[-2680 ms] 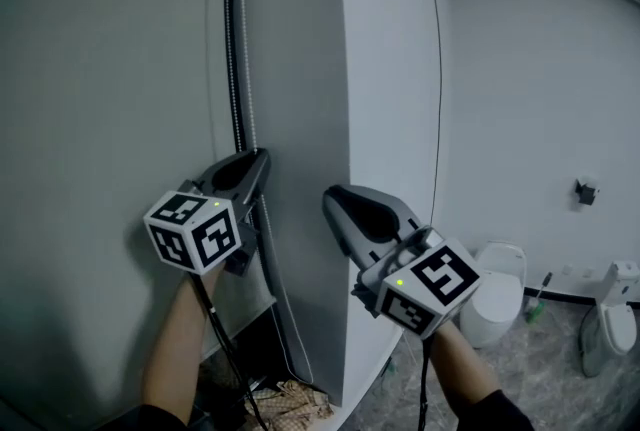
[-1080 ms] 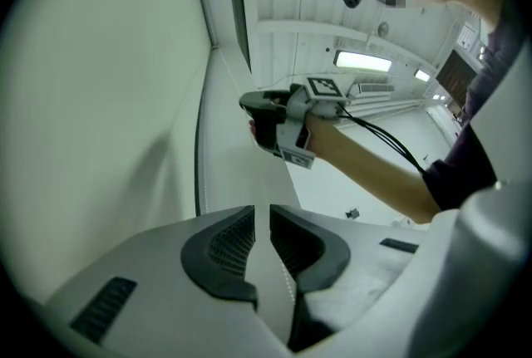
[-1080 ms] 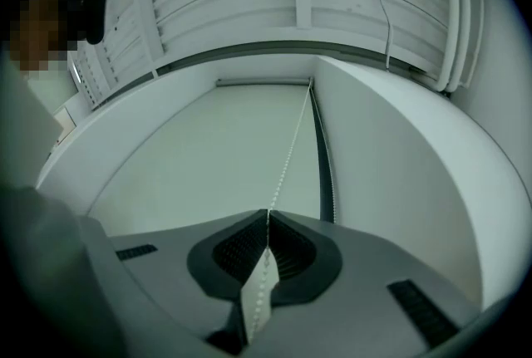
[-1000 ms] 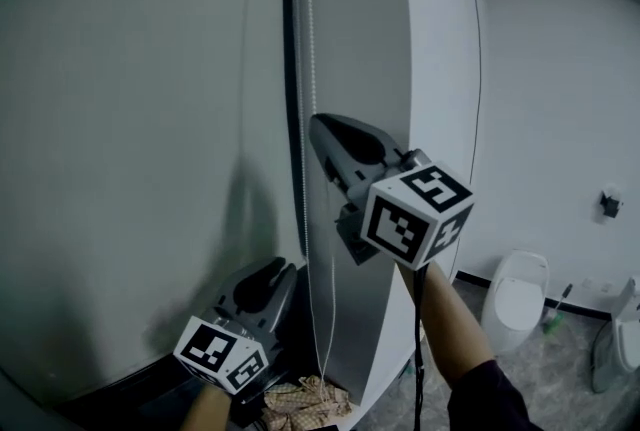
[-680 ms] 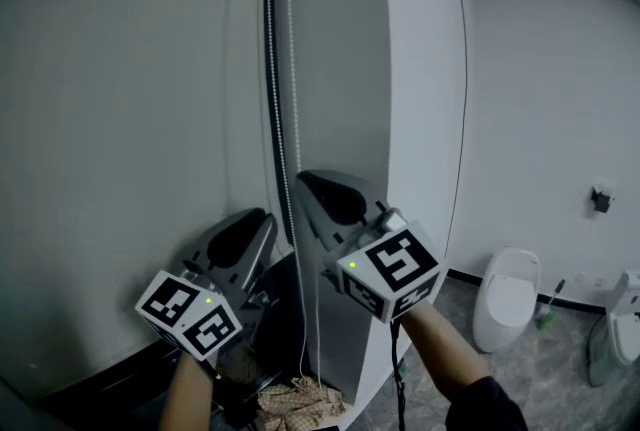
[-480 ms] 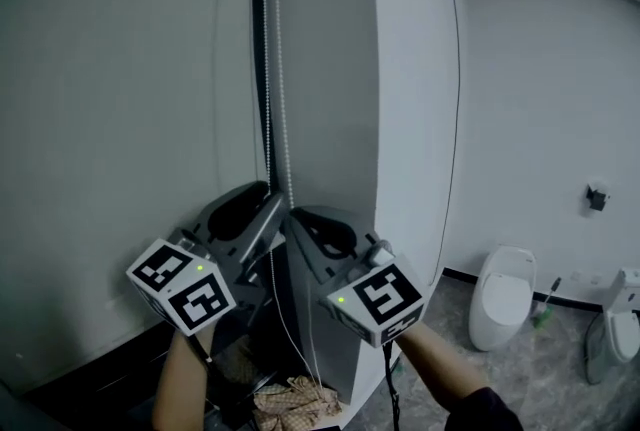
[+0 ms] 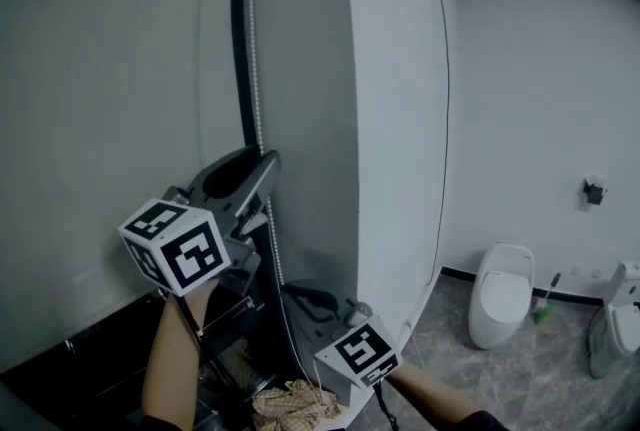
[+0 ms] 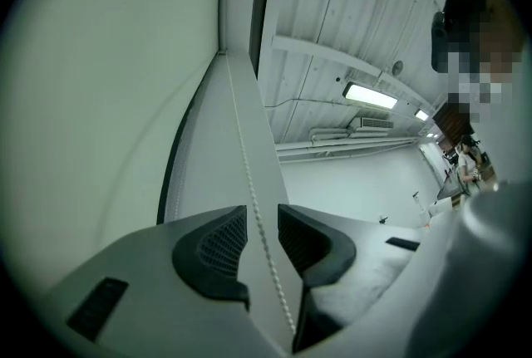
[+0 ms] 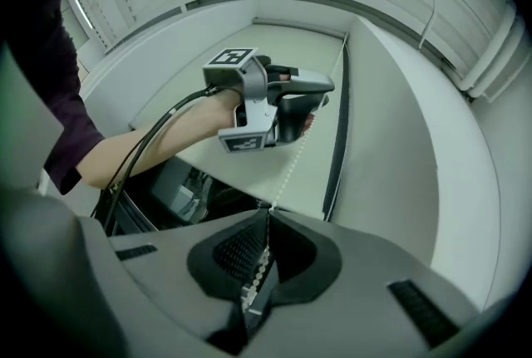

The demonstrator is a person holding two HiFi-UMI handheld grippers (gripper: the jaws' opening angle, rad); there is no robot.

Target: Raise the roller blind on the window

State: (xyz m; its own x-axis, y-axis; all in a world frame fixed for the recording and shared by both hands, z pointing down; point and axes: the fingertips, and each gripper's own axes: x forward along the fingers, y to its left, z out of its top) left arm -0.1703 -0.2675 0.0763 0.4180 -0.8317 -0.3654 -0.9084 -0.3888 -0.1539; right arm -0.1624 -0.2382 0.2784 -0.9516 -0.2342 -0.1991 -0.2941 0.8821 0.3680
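The grey roller blind (image 7: 100, 119) covers the window at the left. Its white bead chain (image 7: 254, 69) hangs along the dark gap beside the blind. My left gripper (image 7: 266, 162) is raised at the chain; in the left gripper view its jaws (image 8: 259, 215) are opening, and the bead chain (image 8: 249, 182) runs between the pads without touching them. My right gripper (image 7: 300, 291) is low, near the floor. In the right gripper view it (image 9: 268, 217) is shut on the bead chain (image 9: 295, 159), which runs taut up to the left gripper (image 9: 287, 95).
A white wall column (image 7: 400, 119) stands right of the chain. A toilet (image 7: 500, 294), a toilet brush (image 7: 545, 304) and another white fixture (image 7: 615, 329) are on the tiled floor at the right. A patterned cloth (image 7: 295, 404) lies below the grippers.
My right gripper has come down from high on the chain to near the floor, still shut on it. My left gripper has risen from low to about mid-height and its jaws have parted.
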